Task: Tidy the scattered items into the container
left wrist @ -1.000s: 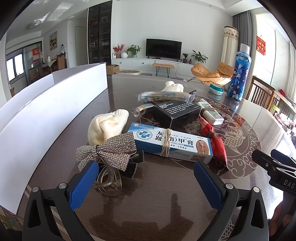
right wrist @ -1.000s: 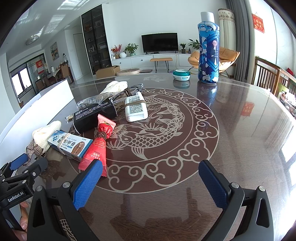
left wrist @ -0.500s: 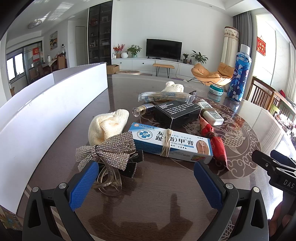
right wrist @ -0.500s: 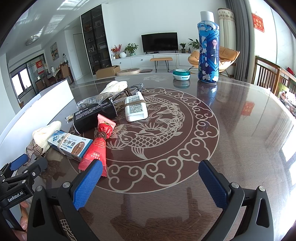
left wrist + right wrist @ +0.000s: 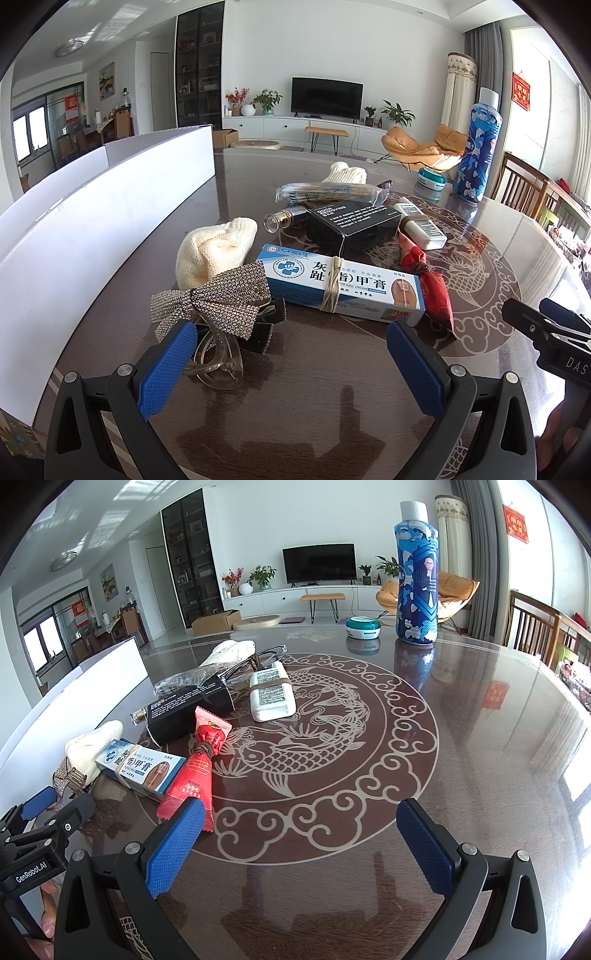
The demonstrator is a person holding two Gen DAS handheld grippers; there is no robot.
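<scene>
Scattered items lie on the dark table: a rhinestone bow clip (image 5: 214, 299), a cream knit piece (image 5: 214, 254), a blue-and-white cream box (image 5: 340, 284), a red packet (image 5: 430, 280), a black box (image 5: 352, 225), a white bottle (image 5: 421, 229) and a bagged bundle (image 5: 328, 192). The white container (image 5: 92, 221) stands along the left. My left gripper (image 5: 291, 363) is open, just short of the bow clip and cream box, holding nothing. My right gripper (image 5: 301, 843) is open over bare table, its left finger beside the red packet (image 5: 192, 779). The cream box (image 5: 142, 768) lies left of that.
A tall blue patterned bottle (image 5: 417, 579) and a small teal jar (image 5: 363, 627) stand at the far side. Wooden chairs (image 5: 535, 631) line the right edge. The right gripper's body (image 5: 546, 336) shows at the left view's right edge. A round fish inlay (image 5: 317, 746) marks the table's middle.
</scene>
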